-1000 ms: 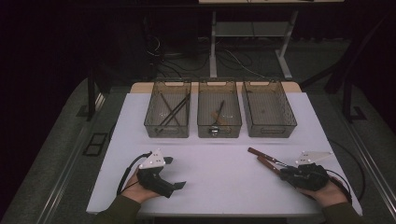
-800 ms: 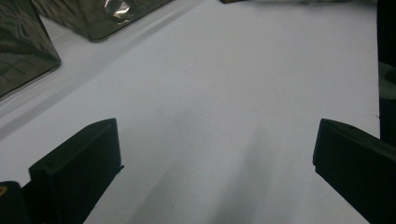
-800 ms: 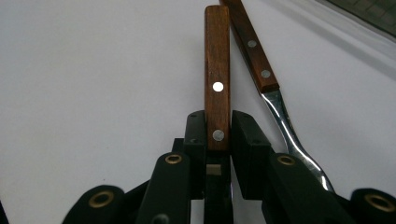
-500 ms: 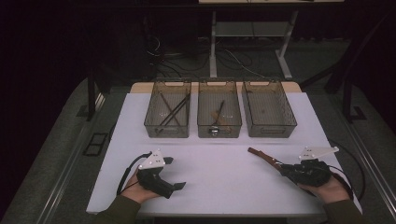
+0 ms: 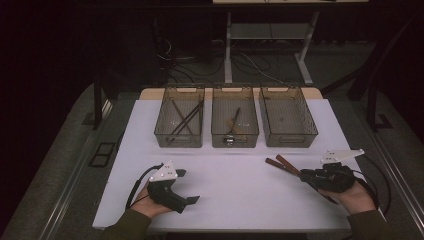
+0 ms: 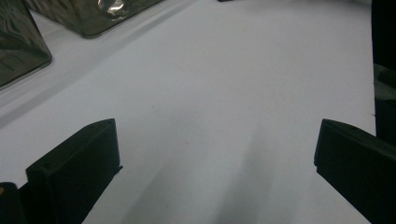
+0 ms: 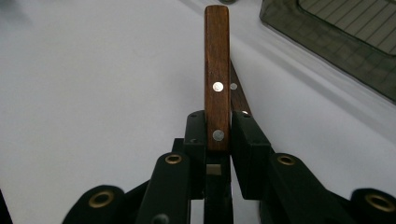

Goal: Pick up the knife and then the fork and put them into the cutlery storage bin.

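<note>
**Two wooden handles, one narrow grip**

The right gripper [image 7: 218, 140] has its jaws pinched on a wooden-handled utensil [image 7: 217, 70], gripping it near the lower rivet. In the high view the handle juts from the gripper toward the three bins [image 5: 235, 131], just above the white table [image 5: 235, 200]. A second wooden handle [image 7: 239, 95] lies directly beside and behind the first; whether the jaws catch it too cannot be told. The left gripper [image 5: 187, 201] rests apart on the table, jaws wide, holding nothing.

The likely trouble: the long handle may pivot in the pads during a lift, and the neighbouring piece could drag along or drop short of its bin.
</note>
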`<state>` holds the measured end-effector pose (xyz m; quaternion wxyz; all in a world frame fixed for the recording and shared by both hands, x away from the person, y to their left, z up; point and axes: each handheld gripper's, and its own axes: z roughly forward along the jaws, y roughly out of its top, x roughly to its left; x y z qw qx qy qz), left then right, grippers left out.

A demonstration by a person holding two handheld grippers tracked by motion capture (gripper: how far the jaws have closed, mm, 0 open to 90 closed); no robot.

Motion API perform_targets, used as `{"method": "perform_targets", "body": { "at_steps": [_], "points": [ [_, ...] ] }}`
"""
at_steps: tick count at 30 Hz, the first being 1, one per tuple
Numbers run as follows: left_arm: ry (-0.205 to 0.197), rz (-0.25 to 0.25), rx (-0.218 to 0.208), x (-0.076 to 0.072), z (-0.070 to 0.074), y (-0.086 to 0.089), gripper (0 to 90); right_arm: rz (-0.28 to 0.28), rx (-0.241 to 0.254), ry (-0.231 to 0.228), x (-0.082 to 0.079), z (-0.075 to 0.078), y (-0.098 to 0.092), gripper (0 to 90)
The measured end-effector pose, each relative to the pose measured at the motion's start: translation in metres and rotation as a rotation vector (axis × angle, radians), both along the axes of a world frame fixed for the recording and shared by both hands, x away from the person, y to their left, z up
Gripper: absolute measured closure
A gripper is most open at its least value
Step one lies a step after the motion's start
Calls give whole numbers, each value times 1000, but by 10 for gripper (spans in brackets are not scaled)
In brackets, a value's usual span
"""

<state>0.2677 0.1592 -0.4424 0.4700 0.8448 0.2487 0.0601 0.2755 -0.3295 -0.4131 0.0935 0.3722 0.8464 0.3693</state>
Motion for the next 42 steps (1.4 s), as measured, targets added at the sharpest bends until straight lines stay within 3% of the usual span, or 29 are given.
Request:
{"method": "perform_targets", "body": {
  "at_steps": [23,36,42],
  "points": [
    [2,-4,-1,0,0,-1,0,-41,28,-36,24,18,-1,765],
    [1,-7,-1,0,1,-1,0,-79,68,-67,43,35,-2,765],
    [3,-6,-3,0,1,0,0,-89,59,-73,56,40,0,765]
  ]
}}
